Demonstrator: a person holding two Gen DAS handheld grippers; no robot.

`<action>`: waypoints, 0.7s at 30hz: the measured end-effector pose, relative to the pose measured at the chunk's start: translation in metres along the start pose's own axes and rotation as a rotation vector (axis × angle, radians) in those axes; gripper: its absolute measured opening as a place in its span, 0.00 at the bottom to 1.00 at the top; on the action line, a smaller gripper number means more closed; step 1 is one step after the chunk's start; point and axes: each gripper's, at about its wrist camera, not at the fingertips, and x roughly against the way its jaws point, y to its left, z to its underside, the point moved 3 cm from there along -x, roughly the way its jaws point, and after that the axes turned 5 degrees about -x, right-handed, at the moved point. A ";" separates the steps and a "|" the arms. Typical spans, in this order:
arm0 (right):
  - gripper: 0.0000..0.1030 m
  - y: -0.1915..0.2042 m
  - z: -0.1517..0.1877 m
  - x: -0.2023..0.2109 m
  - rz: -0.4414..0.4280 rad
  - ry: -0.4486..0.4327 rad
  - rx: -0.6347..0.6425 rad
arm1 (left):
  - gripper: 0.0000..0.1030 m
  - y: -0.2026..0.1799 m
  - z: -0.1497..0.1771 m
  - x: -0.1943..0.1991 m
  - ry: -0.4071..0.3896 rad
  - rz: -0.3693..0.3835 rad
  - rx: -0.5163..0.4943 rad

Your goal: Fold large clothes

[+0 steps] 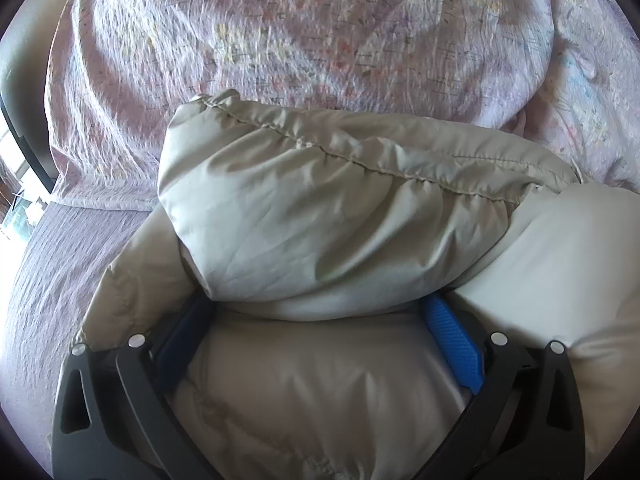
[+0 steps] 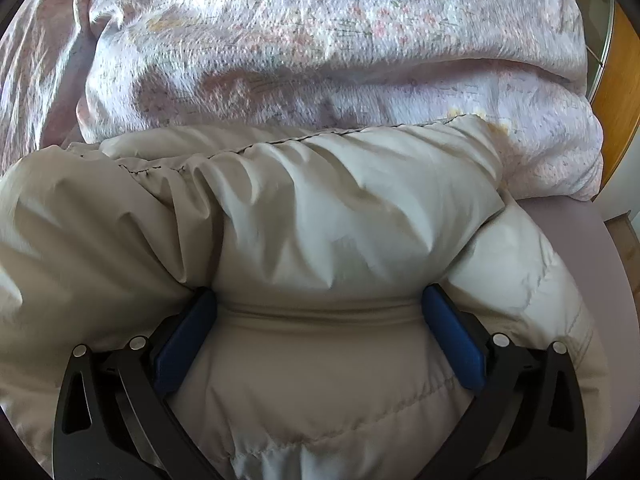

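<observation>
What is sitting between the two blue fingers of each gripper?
Only the puffy beige jacket. In the left wrist view it fills the left gripper; in the right wrist view it fills the right gripper. Both stand wide open.

floral duvet (image 1: 304, 40), mauve bedsheet (image 1: 52, 264)

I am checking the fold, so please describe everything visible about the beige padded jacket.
The beige padded jacket is puffy, with smooth, slightly shiny fabric and stitched quilting seams. It lies on a bed, partly folded: one thick layer is turned over onto the layer below. Behind it lies a floral quilt. The left gripper and the right gripper each stand wide open, blue fingers pressed into the padding on both sides.
</observation>
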 end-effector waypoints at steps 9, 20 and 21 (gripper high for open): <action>0.99 0.000 -0.001 0.001 -0.004 -0.008 0.000 | 0.98 -0.003 0.005 -0.002 -0.018 -0.006 0.002; 0.99 -0.009 -0.014 0.017 0.033 0.103 -0.017 | 0.98 0.000 0.005 0.020 0.067 -0.023 -0.006; 0.99 -0.015 -0.014 0.024 0.046 0.108 -0.036 | 0.98 0.002 0.005 0.025 0.072 -0.034 -0.012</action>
